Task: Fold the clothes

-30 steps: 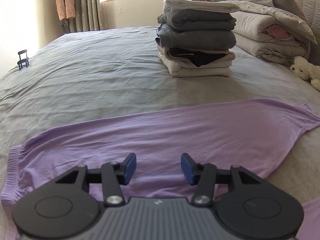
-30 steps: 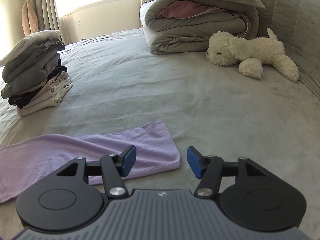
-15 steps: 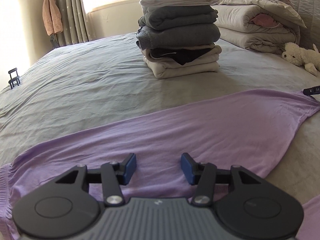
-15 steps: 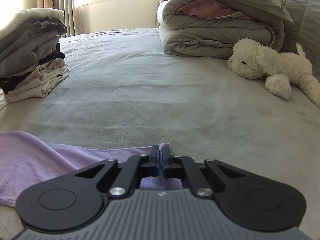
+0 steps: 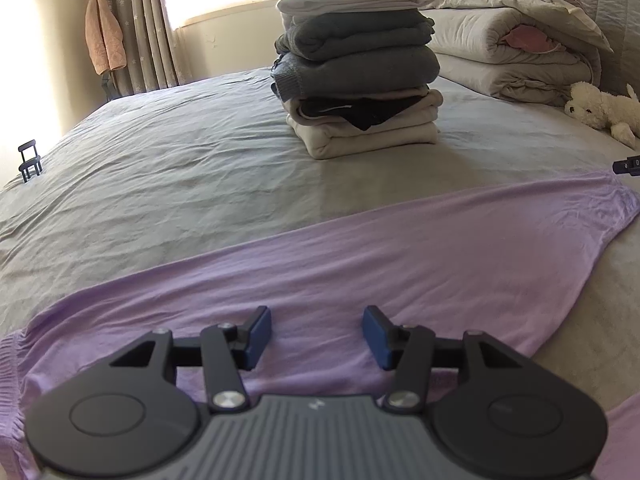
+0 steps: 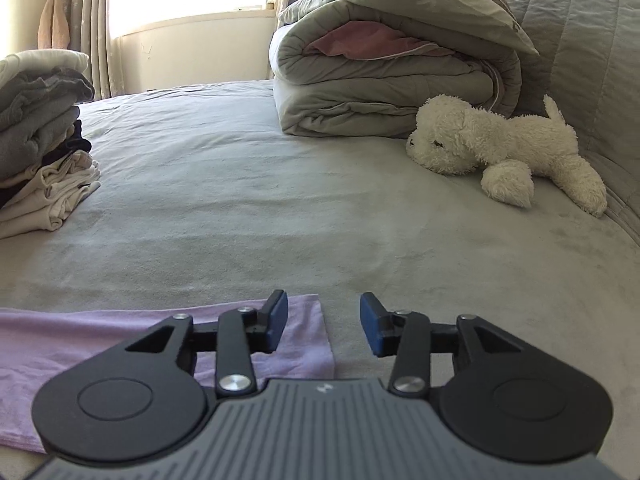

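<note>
While the bed (image 5: 168, 184) lay broad ahead, the lilac garment (image 5: 360, 272) stretched flat under both. The left hand-held gripper (image 5: 316, 336) hovered unclenched; the right hand-held gripper (image 6: 324, 326) was opening, empty, over the sleeve end. Next, I judged: pinch and fold.

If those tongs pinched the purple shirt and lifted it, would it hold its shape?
Probably not. The purple shirt lies thin and flat with soft wrinkles, so it would likely droop. It looks light. Its far end would probably drag across the bed sheet.
</note>
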A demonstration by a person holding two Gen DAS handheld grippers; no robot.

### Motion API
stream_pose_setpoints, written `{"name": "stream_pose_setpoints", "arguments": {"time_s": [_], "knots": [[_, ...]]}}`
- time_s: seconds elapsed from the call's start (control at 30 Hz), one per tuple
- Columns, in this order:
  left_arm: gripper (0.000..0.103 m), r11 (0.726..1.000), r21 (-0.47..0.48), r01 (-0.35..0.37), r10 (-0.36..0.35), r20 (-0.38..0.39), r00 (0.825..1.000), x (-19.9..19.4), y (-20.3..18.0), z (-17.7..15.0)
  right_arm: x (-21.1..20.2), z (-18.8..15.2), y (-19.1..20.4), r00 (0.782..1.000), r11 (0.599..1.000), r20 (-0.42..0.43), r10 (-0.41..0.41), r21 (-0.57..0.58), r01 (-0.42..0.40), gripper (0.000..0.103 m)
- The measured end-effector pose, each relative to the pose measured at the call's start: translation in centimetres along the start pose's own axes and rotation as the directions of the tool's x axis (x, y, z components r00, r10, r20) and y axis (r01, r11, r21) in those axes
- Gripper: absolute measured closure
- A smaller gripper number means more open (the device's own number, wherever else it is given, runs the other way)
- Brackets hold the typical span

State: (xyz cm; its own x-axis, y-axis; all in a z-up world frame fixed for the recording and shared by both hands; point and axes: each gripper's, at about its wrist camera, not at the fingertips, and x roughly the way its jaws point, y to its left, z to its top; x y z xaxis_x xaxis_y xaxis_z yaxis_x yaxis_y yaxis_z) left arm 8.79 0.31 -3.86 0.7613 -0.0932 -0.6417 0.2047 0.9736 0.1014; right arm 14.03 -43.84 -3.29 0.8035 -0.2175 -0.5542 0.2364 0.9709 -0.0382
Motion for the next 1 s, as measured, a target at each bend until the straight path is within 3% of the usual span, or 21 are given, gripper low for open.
{"name": "stream_pose_setpoints", "arguments": {"time_s": [0.1,0.23,0.33,0.53,0.8,1.0], "knots": [[0.05,1.0,-0.01,0.0,0.0,-0.012,1.0,-0.1,0.2,0.1,-1.0,-0.5,-0.1,0.999,1.0,-0.029,0.021,0.013,-0.021,0.059],[0.046,1.0,-0.016,-0.017,0.016,-0.042,0.999,-0.1,0.5,0.1,-1.4,-2.0,-0.3,0.993,0.998,-0.11,-0.051,-0.036,0.048,0.059],[0.046,0.998,-0.055,-0.024,0.021,-0.057,0.998,-0.4,1.2,0.2,-2.8,-2.5,-1.2,0.989,0.997,-0.123,-0.081,-0.021,0.079,0.059],[0.046,0.986,-0.164,-0.023,0.012,-0.068,0.998,-1.5,3.3,0.7,-7.4,-2.5,-1.4,0.992,0.997,-0.122,-0.011,0.072,0.02,0.059],[0.047,0.961,-0.259,-0.098,0.068,-0.12,0.99,-2.8,7.2,0.7,-11.9,-2.4,2.8,0.985,0.996,-0.166,0.049,0.082,-0.036,0.053],[0.064,0.915,-0.389,-0.11,0.034,-0.196,0.98,-3.3,11.2,0.0,-14.7,-2.9,6.8,0.971,0.981,-0.188,0.148,0.155,-0.119,0.044]]}}
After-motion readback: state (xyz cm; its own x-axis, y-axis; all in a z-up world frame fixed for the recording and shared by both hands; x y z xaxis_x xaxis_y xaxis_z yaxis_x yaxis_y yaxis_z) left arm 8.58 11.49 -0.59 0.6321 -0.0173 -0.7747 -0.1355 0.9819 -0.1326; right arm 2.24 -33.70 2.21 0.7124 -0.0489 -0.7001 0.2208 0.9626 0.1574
